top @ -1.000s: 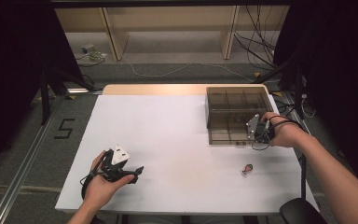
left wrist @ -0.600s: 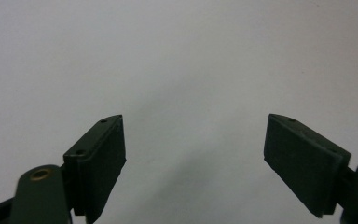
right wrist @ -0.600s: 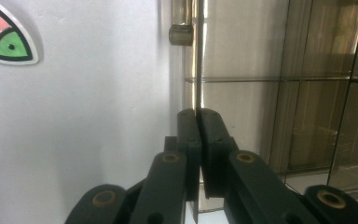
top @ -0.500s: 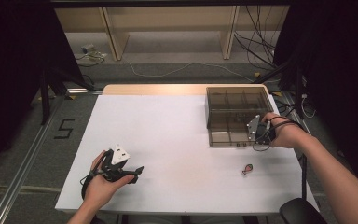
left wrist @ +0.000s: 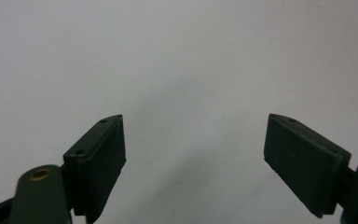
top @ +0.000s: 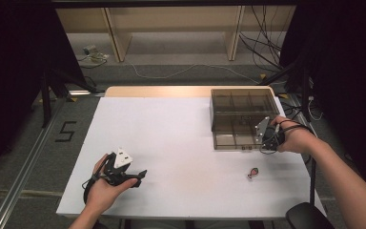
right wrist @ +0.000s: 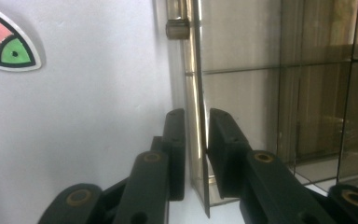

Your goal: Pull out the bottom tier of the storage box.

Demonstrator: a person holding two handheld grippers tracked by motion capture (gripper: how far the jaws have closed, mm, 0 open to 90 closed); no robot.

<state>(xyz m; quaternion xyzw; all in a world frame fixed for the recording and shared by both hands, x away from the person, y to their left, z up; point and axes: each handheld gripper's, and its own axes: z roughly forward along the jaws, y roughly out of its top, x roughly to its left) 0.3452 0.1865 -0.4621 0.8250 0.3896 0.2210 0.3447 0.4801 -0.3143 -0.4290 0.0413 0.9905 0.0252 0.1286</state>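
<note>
One small charm (top: 252, 173) beside compartment box (top: 240, 101)

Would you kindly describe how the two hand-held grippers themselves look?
Each claw is black. The left claw carries a white three-cornered plate and a looping black cable. The right claw carries a grey plate and a black cable. The pads are flat, rectangular, with brass-coloured pivots.

table (top: 181, 129): white top | on it: compartment box (top: 240, 119), small sticker (top: 252, 173)
</note>
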